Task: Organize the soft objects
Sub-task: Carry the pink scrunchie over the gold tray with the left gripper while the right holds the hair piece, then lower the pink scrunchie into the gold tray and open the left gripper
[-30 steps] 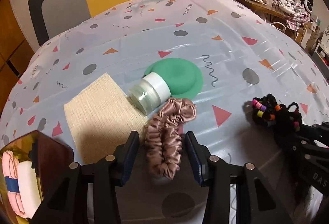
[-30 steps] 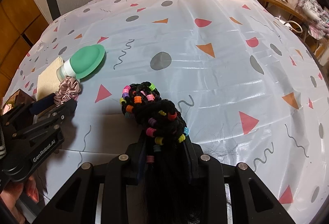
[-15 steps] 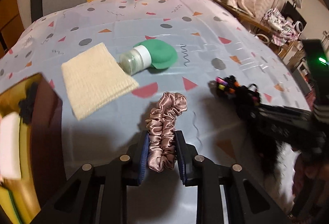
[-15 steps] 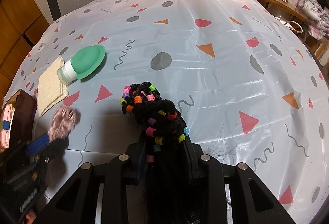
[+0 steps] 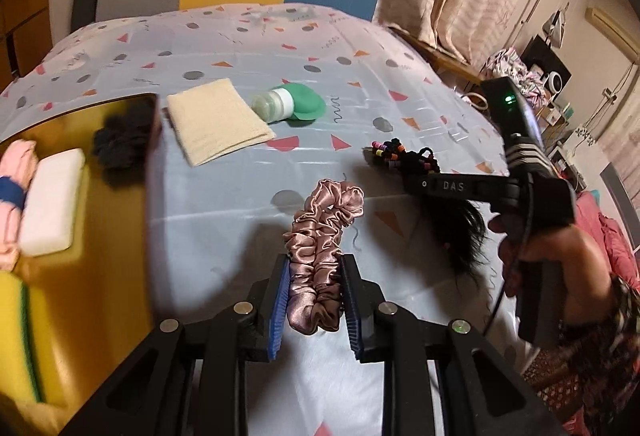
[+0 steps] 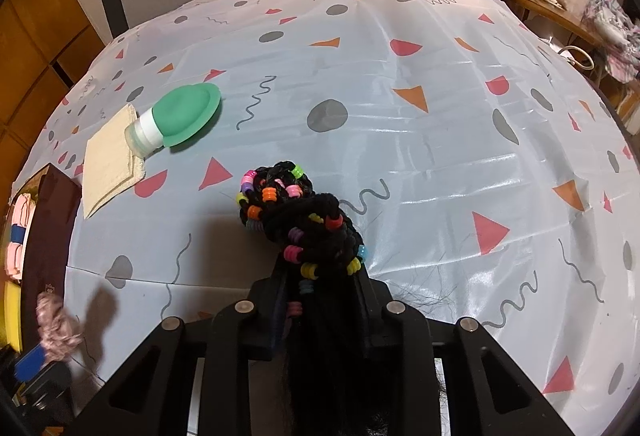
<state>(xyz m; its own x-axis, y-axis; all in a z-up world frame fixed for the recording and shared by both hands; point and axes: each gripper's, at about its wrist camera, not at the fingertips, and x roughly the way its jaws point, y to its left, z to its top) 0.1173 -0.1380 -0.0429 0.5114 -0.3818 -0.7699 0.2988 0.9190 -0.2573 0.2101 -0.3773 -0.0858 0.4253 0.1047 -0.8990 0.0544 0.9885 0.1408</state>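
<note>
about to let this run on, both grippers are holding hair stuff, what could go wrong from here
1. The left gripper pinches only the near end of the pink satin scrunchie; the free loop could snag the dark rim of the box on the way in.
2. The right gripper clamps the black beaded hairpiece at one end; its loose black strands may drag across the patterned tablecloth or slip free.
</note>
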